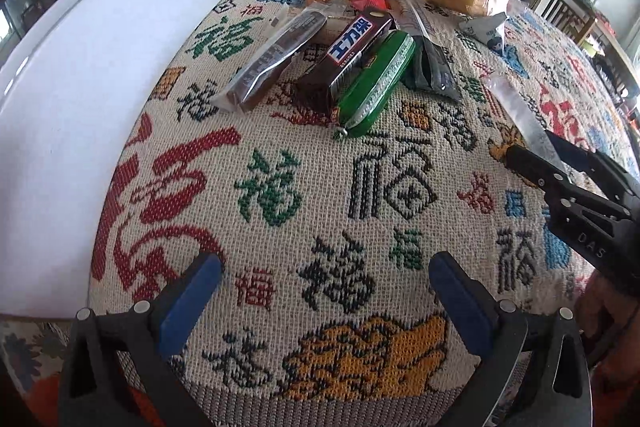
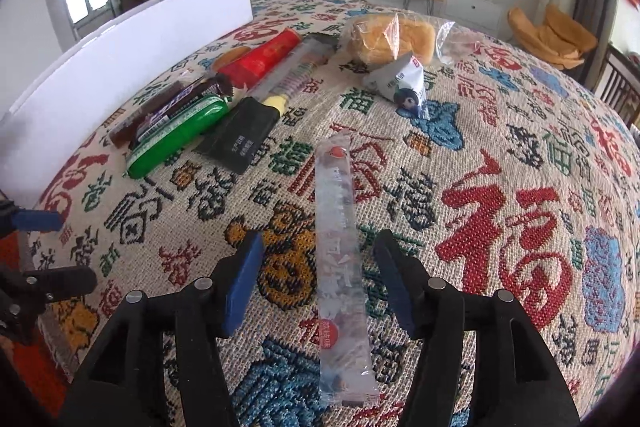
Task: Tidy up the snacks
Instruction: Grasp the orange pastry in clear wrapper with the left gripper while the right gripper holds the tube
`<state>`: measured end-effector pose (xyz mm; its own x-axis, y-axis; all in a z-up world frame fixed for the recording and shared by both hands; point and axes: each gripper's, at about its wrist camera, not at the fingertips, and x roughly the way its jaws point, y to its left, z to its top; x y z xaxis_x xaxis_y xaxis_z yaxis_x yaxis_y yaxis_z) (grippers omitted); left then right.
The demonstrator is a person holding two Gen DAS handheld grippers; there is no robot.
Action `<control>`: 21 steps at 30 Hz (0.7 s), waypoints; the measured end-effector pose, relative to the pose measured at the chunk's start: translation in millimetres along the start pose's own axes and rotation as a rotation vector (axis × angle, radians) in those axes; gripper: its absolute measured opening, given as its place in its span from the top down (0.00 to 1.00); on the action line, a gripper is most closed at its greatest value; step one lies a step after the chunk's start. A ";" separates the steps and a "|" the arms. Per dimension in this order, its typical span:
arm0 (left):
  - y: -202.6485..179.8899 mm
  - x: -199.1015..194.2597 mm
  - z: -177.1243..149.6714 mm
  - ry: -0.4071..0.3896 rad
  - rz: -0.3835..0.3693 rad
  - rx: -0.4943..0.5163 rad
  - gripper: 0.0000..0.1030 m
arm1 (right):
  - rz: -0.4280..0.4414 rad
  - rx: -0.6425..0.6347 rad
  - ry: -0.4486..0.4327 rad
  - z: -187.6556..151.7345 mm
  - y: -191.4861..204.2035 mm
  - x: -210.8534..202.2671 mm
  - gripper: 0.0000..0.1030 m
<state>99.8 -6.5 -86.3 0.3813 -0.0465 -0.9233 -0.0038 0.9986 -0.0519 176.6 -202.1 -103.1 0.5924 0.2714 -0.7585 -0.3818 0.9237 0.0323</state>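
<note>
A long clear snack packet point(image 2: 342, 263) lies flat on the patterned cloth between the open fingers of my right gripper point(image 2: 320, 279), untouched by the pads. In the left wrist view the same packet point(image 1: 516, 107) runs under the right gripper point(image 1: 536, 151). A row of snacks lies by the white board: a brown bar point(image 1: 276, 59), a dark chocolate bar point(image 1: 348, 55), a green tube point(image 1: 380, 79) and a black packet point(image 1: 436, 67). My left gripper point(image 1: 324, 291) is open and empty above bare cloth.
A white board point(image 1: 100, 107) stands along the left. Behind the row lie a red packet point(image 2: 264, 59), a bagged bread loaf point(image 2: 392, 35) and a small grey packet point(image 2: 400, 83). The left gripper shows at the far left of the right wrist view point(image 2: 36, 223).
</note>
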 end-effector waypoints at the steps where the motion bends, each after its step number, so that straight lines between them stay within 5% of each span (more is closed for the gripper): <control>1: -3.7 2.8 1.5 -0.003 0.021 0.017 0.00 | -0.001 -0.001 0.000 0.2 0.3 0.2 0.38; 14: -4.4 4.2 0.1 -0.017 0.038 0.026 0.00 | 0.007 -0.010 0.000 -0.5 6.9 2.1 0.33; 18: 10.9 -15.4 21.5 -0.033 -0.073 0.000 0.00 | 0.007 -0.010 0.000 -0.1 4.7 1.8 0.33; 21: 28.0 -39.2 67.6 -0.079 -0.145 -0.020 0.00 | 0.013 -0.005 -0.002 -0.4 4.1 1.2 0.33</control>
<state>147.3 24.9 -25.8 0.4510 -0.1873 -0.8727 0.0389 0.9809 -0.1905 175.5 -198.1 -104.1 0.5885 0.2840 -0.7570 -0.3932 0.9186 0.0390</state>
